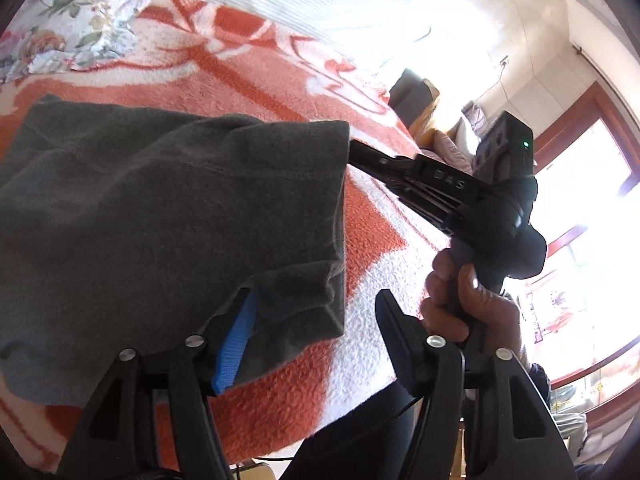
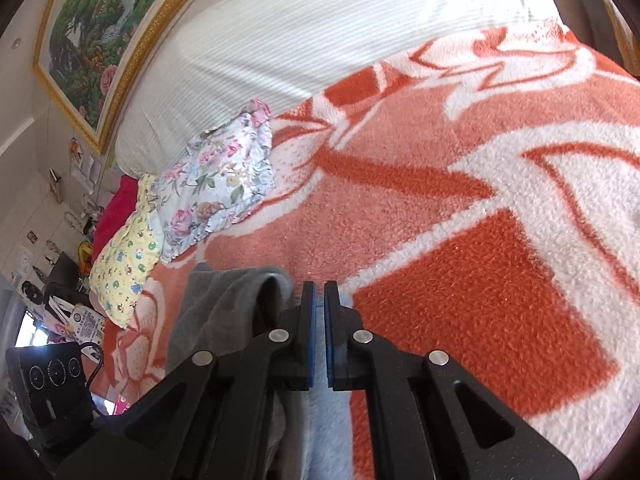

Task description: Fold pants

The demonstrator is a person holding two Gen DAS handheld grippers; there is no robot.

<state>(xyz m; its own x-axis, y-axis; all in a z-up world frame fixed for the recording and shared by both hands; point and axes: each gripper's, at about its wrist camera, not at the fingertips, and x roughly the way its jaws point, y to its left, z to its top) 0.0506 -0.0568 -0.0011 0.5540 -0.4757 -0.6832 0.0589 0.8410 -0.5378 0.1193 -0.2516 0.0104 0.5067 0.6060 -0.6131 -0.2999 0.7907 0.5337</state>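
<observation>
An orange-and-white blanket (image 2: 460,240) carries a floral cushion (image 2: 218,184) (a gold-framed painting (image 2: 104,32) hangs beyond).

One pair of grey pants (image 1: 168,216) at left of the left wrist view. Two grippers: left gripper (image 1: 316,336), right gripper (image 2: 320,320). One orange-and-white blanket (image 2: 460,240). Two patterned pillows: floral (image 2: 224,176), yellow (image 2: 124,264). One gold-framed painting (image 2: 108,28), upper left.

Orange-white blanket (image 2: 460,260) carries pants (image 1: 160,208), floral cloth (image 2: 224,176), perhaps pillows.
</observation>
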